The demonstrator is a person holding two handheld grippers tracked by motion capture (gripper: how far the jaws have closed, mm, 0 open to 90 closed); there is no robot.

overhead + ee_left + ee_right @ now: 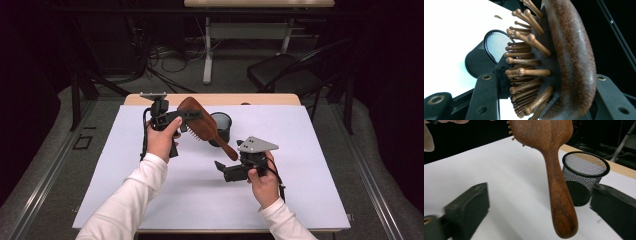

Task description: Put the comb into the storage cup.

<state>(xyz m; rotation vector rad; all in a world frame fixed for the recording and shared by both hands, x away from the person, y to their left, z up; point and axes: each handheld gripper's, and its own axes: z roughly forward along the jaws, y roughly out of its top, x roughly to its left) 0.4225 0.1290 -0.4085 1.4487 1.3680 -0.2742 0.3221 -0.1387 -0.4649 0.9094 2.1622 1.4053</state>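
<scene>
A dark room with cables and a folding chair (pixel 285 72) lies beyond the counter (pixel 125 200), which is covered by a white sheet.

I hold the hairbrush (pixel 202 125) up over the middle of the counter, its handle slanting down toward the near right. My left gripper (pixel 192 115) has its fingers (pixel 486 97) clamped across the head of the brush, one on the bristle side and one on the rounded wooden back. That grip leaves the whole handle free.

My right gripper (pixel 220 167) sits lower and nearer, on the right. Its fingers (pixel 467 207) are spread wide on either side of the handle end and do not touch it, so the left carries the brush alone. I judge this to be a handover between the two grippers, or a steadying before the brush goes handle first into the mesh cup (pixel 220 127). That cup stands upright on the counter just beyond the brush.

The high view gives the layout: both my hands, the tilt of the brush, and the cup partly hidden behind it.

The left gripper view shows what that one cannot. The wooden pins with round tips stand out from a dark pad, and one finger presses in among them.

The right gripper view shows the smooth back of the handle hanging in the gap between its fingers. It also looks into the cup, which is empty.
</scene>
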